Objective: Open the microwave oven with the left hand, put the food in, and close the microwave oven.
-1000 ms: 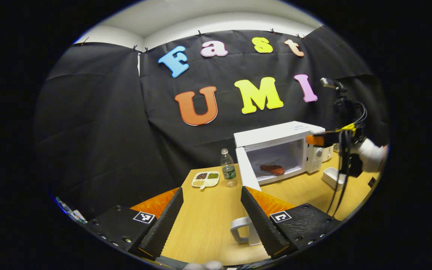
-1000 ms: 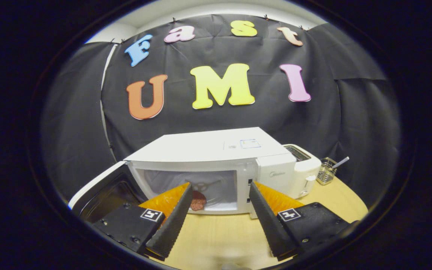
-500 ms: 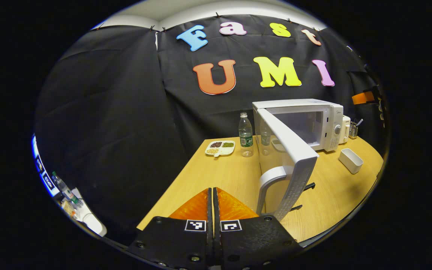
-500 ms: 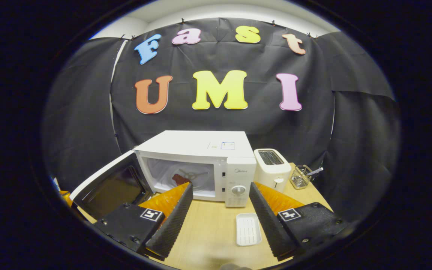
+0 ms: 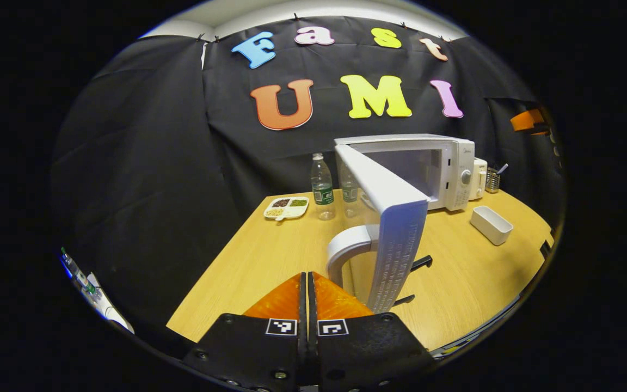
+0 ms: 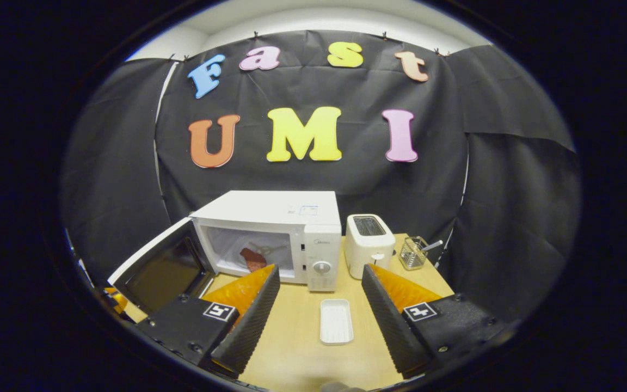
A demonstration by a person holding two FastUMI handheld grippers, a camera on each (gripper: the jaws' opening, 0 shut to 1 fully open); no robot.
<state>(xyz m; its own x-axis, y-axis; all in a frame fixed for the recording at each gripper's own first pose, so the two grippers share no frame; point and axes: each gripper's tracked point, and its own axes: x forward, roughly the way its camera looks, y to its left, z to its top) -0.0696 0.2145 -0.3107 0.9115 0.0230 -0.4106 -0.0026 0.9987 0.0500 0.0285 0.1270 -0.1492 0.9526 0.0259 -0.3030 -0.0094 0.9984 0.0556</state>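
The white microwave (image 6: 270, 209) stands at the back of the wooden table with its door (image 6: 164, 267) swung wide open to the left. A reddish piece of food (image 6: 252, 258) lies inside its cavity. In the left gripper view the door (image 5: 395, 228) points edge-on toward me, its white handle (image 5: 343, 253) just beyond my left gripper (image 5: 307, 283), which is shut with nothing between its fingers. My right gripper (image 6: 319, 305) is open and empty, well back from the microwave (image 5: 433, 163) and above the table.
A small white rectangular tray (image 6: 336, 321) lies on the table (image 6: 302, 348) before the microwave, beside a white toaster (image 6: 368, 245) and a wire holder (image 6: 413, 253). Left of the microwave stand a plastic bottle (image 5: 321, 188) and a divided dish of grains (image 5: 286, 207).
My left gripper went from open to shut and drew in behind the door's handle. My right gripper pulled back from the microwave, leaving the food inside.
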